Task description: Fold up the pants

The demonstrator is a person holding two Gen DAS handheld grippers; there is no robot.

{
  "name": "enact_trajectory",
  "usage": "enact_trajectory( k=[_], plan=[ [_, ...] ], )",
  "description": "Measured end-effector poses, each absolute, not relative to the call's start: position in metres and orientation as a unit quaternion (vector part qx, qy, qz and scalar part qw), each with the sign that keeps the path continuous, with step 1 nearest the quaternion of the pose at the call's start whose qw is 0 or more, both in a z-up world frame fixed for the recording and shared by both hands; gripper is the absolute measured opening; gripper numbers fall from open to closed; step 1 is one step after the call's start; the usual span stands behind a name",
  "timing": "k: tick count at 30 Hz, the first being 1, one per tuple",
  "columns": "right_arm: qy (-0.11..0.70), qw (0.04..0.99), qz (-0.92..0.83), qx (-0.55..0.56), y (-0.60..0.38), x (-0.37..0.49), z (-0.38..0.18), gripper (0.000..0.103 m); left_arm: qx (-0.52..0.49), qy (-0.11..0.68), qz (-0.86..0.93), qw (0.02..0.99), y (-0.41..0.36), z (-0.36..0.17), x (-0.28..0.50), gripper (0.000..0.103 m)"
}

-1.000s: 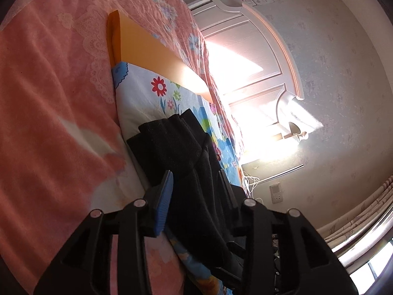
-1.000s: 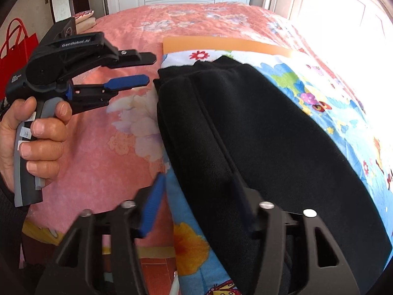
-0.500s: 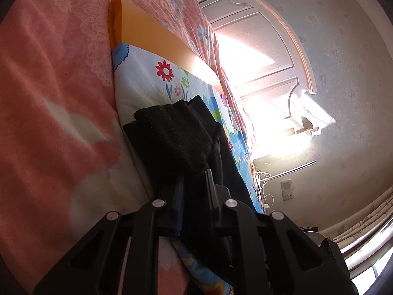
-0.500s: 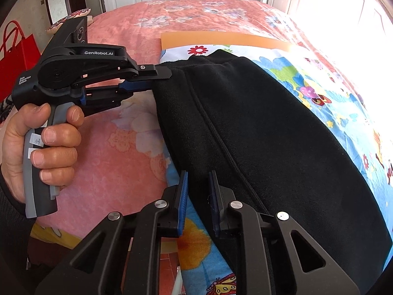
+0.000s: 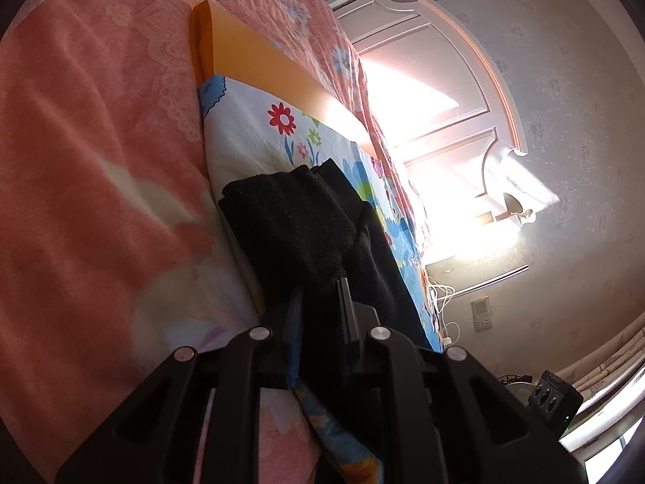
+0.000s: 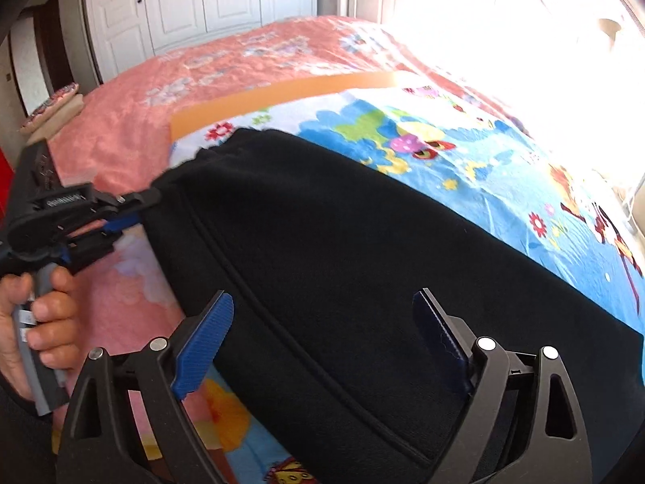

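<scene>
Black fleece pants [image 6: 354, 266] lie folded on a bright cartoon-print sheet [image 6: 475, 161] spread over a pink bed. In the left wrist view the pants [image 5: 298, 226] bunch up between the fingers of my left gripper [image 5: 320, 286], which is shut on their edge. The right wrist view shows that same left gripper [image 6: 145, 201] pinching the pants' far left corner, with a hand [image 6: 36, 322] squeezing its handle. My right gripper [image 6: 326, 306] hovers over the near part of the pants with its jaws opening wide; the blue pads [image 6: 205, 334] do not press the cloth.
An orange board [image 6: 282, 92] lies under the sheet's far edge on the pink blanket [image 5: 80, 161]. A white headboard [image 5: 435, 80] stands in strong sunlight on the right. White wardrobe doors [image 6: 201, 0] close off the far side. A red bag edge shows at far left.
My right gripper, pinched on the pants' near edge half a second ago, has opened and shifted right over the cloth. My left gripper closed on the pants' corner and still holds it.
</scene>
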State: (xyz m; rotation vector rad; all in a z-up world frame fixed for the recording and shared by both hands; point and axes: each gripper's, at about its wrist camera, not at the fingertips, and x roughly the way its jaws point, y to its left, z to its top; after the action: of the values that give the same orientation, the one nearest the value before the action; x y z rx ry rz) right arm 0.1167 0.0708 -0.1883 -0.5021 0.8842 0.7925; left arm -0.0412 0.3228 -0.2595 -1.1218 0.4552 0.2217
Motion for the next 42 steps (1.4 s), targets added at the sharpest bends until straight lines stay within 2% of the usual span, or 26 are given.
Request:
enact_trajectory(
  k=[3, 6, 8, 10, 11, 13, 15, 20, 21, 22, 24, 25, 26, 28, 33, 36, 38, 42],
  plan=[
    [0.426, 0.798, 0.372, -0.208, 0.06, 0.12, -0.201, 0.085, -0.418, 0.214, 0.158, 0.868, 0.297, -0.224, -0.042, 0.023],
    [0.43, 0.798, 0.373, -0.198, 0.057, 0.121, -0.203, 0.088, -0.266, 0.225, 0.223, 0.91, 0.26, -0.184, -0.033, 0.066],
    [0.443, 0.797, 0.368, -0.183, 0.055, 0.124, -0.204, 0.089, -0.198, 0.235, 0.242, 0.92, 0.24, -0.169, -0.024, 0.071],
    [0.458, 0.797, 0.359, -0.164, 0.053, 0.127, -0.208, 0.098, -0.162, 0.248, 0.244, 0.924, 0.225, -0.162, -0.014, 0.082],
    [0.461, 0.797, 0.357, -0.161, 0.053, 0.126, -0.208, 0.098, -0.149, 0.253, 0.242, 0.925, 0.218, -0.16, -0.009, 0.085],
    [0.463, 0.794, 0.356, -0.17, 0.055, 0.125, -0.208, 0.098, -0.126, 0.259, 0.241, 0.927, 0.203, -0.16, -0.003, 0.101],
    [0.477, 0.793, 0.346, -0.155, 0.054, 0.127, -0.208, 0.098, -0.103, 0.255, 0.212, 0.938, 0.19, -0.16, 0.003, 0.101],
    [0.467, 0.792, 0.357, -0.165, 0.053, 0.123, -0.208, 0.099, -0.031, 0.307, 0.171, 0.936, 0.181, -0.175, 0.04, 0.1],
    [0.466, 0.791, 0.36, -0.167, 0.052, 0.123, -0.208, 0.099, -0.027, 0.316, 0.157, 0.935, 0.181, -0.177, 0.046, 0.092],
    [0.464, 0.79, 0.361, -0.172, 0.053, 0.122, -0.208, 0.099, -0.025, 0.33, 0.137, 0.934, 0.182, -0.18, 0.054, 0.069],
    [0.469, 0.786, 0.362, -0.176, 0.053, 0.122, -0.208, 0.099, -0.01, 0.376, 0.116, 0.919, 0.182, -0.192, 0.077, 0.046],
    [0.473, 0.783, 0.363, -0.176, 0.053, 0.124, -0.207, 0.099, -0.001, 0.402, 0.115, 0.909, 0.184, -0.201, 0.089, 0.037],
    [0.476, 0.78, 0.365, -0.176, 0.052, 0.125, -0.205, 0.098, 0.005, 0.429, 0.114, 0.896, 0.188, -0.213, 0.101, 0.033],
    [0.474, 0.783, 0.369, -0.161, 0.047, 0.129, -0.195, 0.098, 0.014, 0.471, 0.143, 0.871, 0.203, -0.236, 0.117, 0.035],
    [0.432, 0.827, 0.334, -0.132, 0.029, 0.167, -0.166, 0.098, -0.013, 0.469, 0.147, 0.871, 0.218, -0.237, 0.114, 0.034],
    [0.457, 0.83, 0.288, -0.138, 0.024, 0.206, -0.182, 0.098, -0.014, 0.469, 0.144, 0.871, 0.214, -0.229, 0.116, 0.028],
    [0.497, 0.818, 0.259, -0.132, 0.016, 0.228, -0.201, 0.098, -0.018, 0.456, 0.135, 0.88, 0.211, -0.216, 0.122, 0.027],
    [0.465, 0.827, 0.266, -0.169, 0.017, 0.218, -0.208, 0.099, -0.01, 0.451, 0.104, 0.886, 0.206, -0.199, 0.152, 0.028]
  ],
)
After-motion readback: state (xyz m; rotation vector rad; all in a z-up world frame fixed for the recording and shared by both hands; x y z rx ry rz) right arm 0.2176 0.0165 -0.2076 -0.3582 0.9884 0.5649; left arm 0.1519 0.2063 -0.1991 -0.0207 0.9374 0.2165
